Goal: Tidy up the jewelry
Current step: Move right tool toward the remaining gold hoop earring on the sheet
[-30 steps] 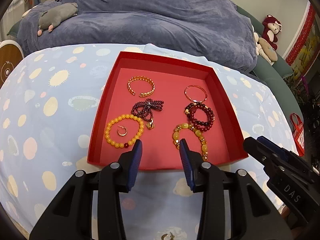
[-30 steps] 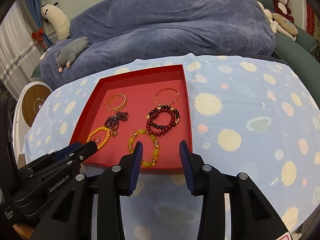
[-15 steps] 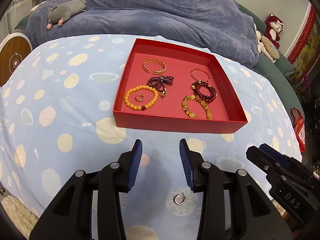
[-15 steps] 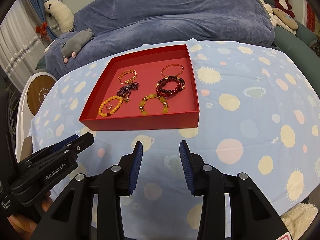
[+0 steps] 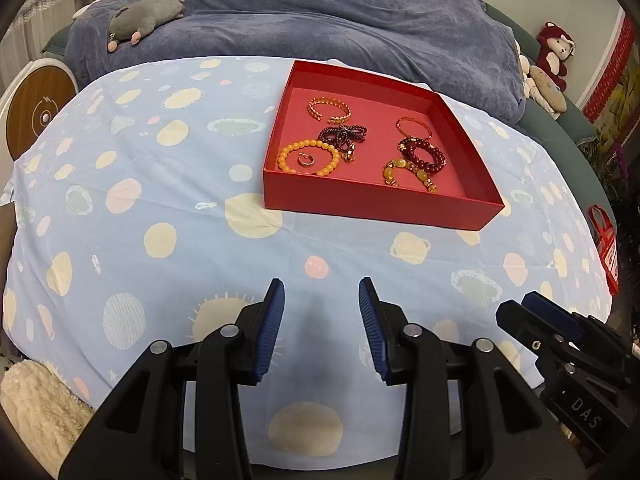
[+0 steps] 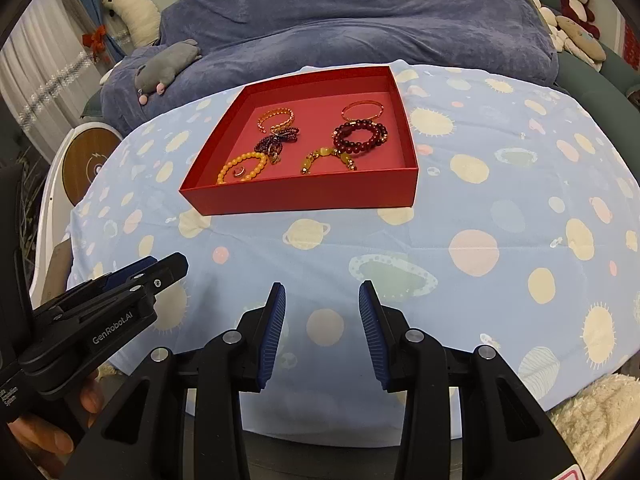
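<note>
Left wrist view: the left gripper (image 5: pixel 321 328) hangs over the near part of the counter (image 5: pixel 160 184), which is covered with a pale blue cloth printed with planets. Its jaws stand partly apart with nothing between them. Well beyond it sits the red tray (image 5: pixel 372 202), holding a gold cuff (image 5: pixel 329 109), a thin gold bangle (image 5: pixel 414 127), a dark purple bead strand (image 5: pixel 343 136), a yellow bead bracelet (image 5: pixel 309 157) with a small hoop earring (image 5: pixel 305 159) inside its ring, a dark red bead bracelet (image 5: pixel 422 154) and an amber bracelet (image 5: pixel 408 174). The right gripper (image 5: pixel 536 314) shows at the lower right edge. No loose piece is visible on the cloth here.

Right wrist view: the right gripper's jaws are likewise half open and empty, above bare cloth, with the tray far ahead and the left gripper to the left, a hand (image 6: pixel 44 428) below it. A blue blanket (image 6: pixel 360 12) and a grey plush toy (image 6: pixel 168 66) lie behind.

Judging by this, the gathering step looks nearly finished, both tools clear of the tray. Any next move calls for finding a remaining piece outside the frame, possibly beneath the grippers, then lowering open jaws squarely over it.
</note>
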Tool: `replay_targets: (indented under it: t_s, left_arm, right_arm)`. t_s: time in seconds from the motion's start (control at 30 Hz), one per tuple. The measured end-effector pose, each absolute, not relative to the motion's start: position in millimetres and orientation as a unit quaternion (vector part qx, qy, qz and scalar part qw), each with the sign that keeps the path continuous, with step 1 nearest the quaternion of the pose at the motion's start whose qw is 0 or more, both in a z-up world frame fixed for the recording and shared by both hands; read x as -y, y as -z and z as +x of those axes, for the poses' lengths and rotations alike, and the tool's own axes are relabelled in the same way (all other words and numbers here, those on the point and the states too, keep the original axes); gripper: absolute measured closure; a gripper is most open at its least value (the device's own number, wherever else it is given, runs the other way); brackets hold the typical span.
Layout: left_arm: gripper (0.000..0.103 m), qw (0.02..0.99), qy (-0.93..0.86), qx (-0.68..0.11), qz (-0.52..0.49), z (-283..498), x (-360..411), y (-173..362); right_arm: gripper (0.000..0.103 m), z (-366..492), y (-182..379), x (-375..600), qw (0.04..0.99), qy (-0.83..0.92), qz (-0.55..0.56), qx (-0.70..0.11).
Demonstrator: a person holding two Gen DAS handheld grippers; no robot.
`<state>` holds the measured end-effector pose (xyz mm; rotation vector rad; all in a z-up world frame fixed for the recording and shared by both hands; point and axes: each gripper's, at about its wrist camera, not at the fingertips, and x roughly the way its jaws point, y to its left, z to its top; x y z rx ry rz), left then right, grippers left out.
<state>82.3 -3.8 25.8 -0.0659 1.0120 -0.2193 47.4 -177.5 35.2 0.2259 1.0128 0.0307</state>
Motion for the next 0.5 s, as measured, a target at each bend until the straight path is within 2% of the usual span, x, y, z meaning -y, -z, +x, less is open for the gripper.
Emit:
replay_targets:
  t_s: [0.5]
  left_arm:
    - [0.066,0.865,0.098,-0.491,-0.020,53,-7,-18]
  right_arm:
    - [0.065,25,-29,158,0.865,-0.031,0.089,-0.493]
